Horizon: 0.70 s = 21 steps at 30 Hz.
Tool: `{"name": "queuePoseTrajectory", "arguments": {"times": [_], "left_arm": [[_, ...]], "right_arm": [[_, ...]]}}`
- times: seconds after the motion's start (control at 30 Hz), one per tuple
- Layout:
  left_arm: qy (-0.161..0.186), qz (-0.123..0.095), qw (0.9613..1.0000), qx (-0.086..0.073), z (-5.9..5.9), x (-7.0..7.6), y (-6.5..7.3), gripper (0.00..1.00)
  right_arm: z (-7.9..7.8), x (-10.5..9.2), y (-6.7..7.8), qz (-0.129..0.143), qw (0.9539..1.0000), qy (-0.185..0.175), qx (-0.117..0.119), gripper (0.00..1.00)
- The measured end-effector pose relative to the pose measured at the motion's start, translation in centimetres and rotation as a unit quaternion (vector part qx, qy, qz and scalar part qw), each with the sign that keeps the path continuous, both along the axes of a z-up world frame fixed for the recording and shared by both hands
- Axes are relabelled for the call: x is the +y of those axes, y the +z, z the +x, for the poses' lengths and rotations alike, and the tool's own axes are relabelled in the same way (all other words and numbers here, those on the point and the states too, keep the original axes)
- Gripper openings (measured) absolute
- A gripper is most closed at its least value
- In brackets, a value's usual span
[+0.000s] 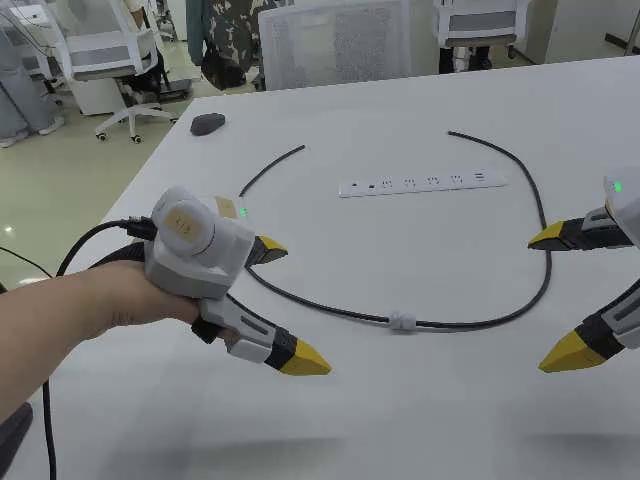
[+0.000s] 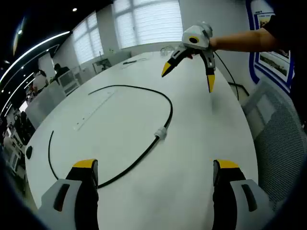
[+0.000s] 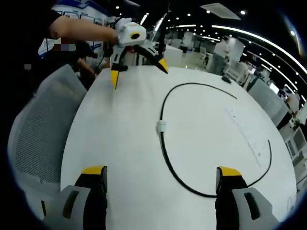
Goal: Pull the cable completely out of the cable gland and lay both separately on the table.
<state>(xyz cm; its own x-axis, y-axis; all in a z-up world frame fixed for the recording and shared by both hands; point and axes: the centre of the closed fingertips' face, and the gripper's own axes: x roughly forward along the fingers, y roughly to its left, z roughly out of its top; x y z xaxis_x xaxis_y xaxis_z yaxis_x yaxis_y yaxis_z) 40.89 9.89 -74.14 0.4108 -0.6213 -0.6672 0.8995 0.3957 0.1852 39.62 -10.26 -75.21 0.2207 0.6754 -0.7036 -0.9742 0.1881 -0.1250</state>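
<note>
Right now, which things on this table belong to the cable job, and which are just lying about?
For the job:
cable
gland, still threaded on the cable
left gripper and right gripper, both open

Lying about:
power strip
mouse

On your table the cable curves round the strip's near side, the gland on it between your left gripper and right gripper, mouse behind left.

Gripper views seemingly face each other, sharing the cable.
</note>
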Motion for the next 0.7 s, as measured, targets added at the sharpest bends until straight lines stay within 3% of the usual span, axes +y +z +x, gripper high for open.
{"name": "queuePoseTrajectory", "arguments": {"times": [0.17, 0.3, 0.4, 0.53, 0.6, 0.7], "left_arm": [[0.005, -0.001, 1.0, 0.0, 0.0, 0.14, 0.16, 1.0], [0.004, 0.006, 0.9997, -0.025, 0.51, 0.19, 0.58, 1.0], [0.008, -0.004, 0.9998, -0.015, 0.43, -0.09, 0.65, 1.0], [0.008, -0.005, 0.9998, -0.016, 0.48, -0.23, 0.66, 1.0], [0.011, -0.004, 0.9999, -0.001, 0.3, -0.18, 0.29, 1.0], [0.007, -0.004, 1.0, -0.001, 0.25, -0.24, 0.24, 0.97]], "right_arm": [[-0.25, 0.2, -0.31, -0.002, 1.0, 0.001, 0.004, 0.99], [-0.26, 0.2, -0.27, -0.003, 1.0, 0.002, 0.003, 0.99], [-0.18, 0.14, -0.18, -0.004, 1.0, 0.002, 0.002, 0.99], [-0.16, 0.14, -0.12, -0.005, 1.0, 0.002, 0.001, 0.98], [-0.26, 0.13, -0.25, -0.008, 1.0, 0.004, 0.002, 0.98], [-0.33, 0.16, -0.35, -0.009, 0.9999, 0.005, 0.003, 0.98]]}}
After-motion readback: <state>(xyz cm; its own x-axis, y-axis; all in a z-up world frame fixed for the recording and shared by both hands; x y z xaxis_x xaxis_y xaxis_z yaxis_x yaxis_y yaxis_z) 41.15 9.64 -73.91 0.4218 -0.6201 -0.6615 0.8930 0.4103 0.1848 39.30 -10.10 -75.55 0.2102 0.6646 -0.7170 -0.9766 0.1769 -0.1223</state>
